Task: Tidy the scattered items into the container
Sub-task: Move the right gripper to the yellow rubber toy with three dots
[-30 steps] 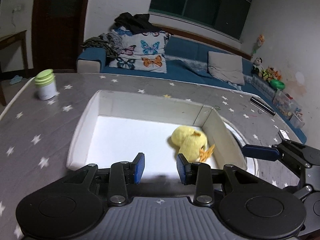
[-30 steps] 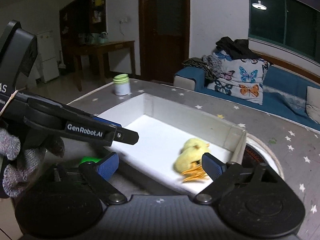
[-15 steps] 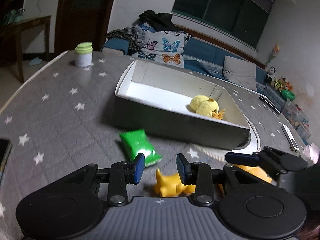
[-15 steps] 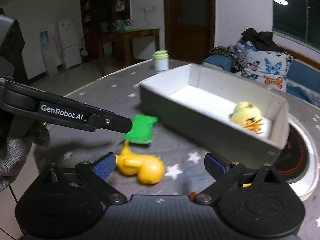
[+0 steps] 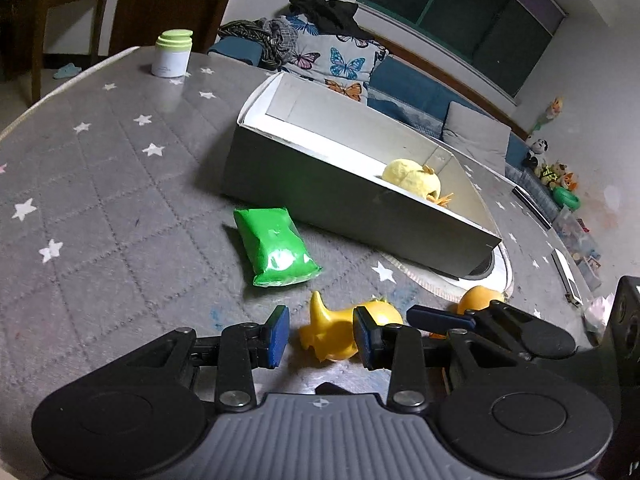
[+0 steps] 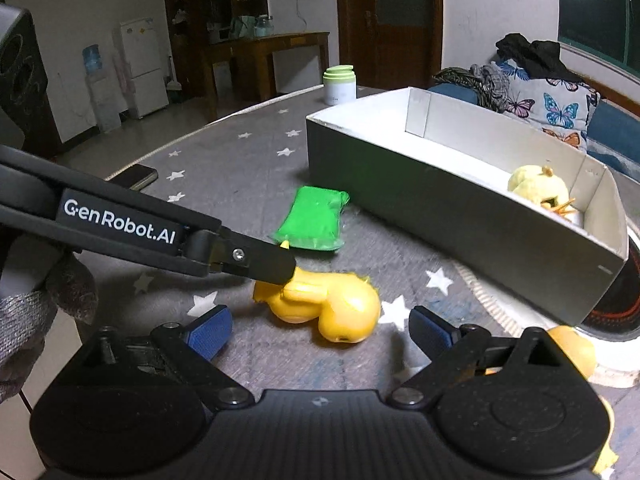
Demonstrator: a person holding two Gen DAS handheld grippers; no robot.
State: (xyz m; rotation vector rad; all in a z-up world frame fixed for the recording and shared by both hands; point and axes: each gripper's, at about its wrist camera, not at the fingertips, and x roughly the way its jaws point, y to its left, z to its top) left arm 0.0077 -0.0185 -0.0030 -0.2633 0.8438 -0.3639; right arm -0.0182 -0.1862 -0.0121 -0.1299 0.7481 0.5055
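Observation:
A yellow rubber duck [image 5: 340, 330] [image 6: 328, 306] lies on its side on the grey star-print tablecloth. My left gripper [image 5: 320, 336] is open with the duck between its blue pads. My right gripper [image 6: 320, 334] is open wide, just short of the same duck. A green packet [image 5: 276, 246] [image 6: 316, 218] lies beyond it, in front of the white box [image 5: 360, 204] [image 6: 440, 192]. A yellow plush chick [image 5: 414, 182] [image 6: 538, 190] sits inside the box. Another orange-yellow toy [image 5: 476, 298] [image 6: 572, 350] lies to the right, partly hidden.
A white jar with a green lid [image 5: 172, 54] [image 6: 339, 85] stands at the table's far side. A phone [image 6: 134, 178] lies near the left edge. A round white-rimmed plate [image 5: 498, 274] sits under the box's right end. A sofa stands behind.
Both grippers have pulled back from over the box and come down low to the table. The yellow duck now sits between the left gripper's pads.

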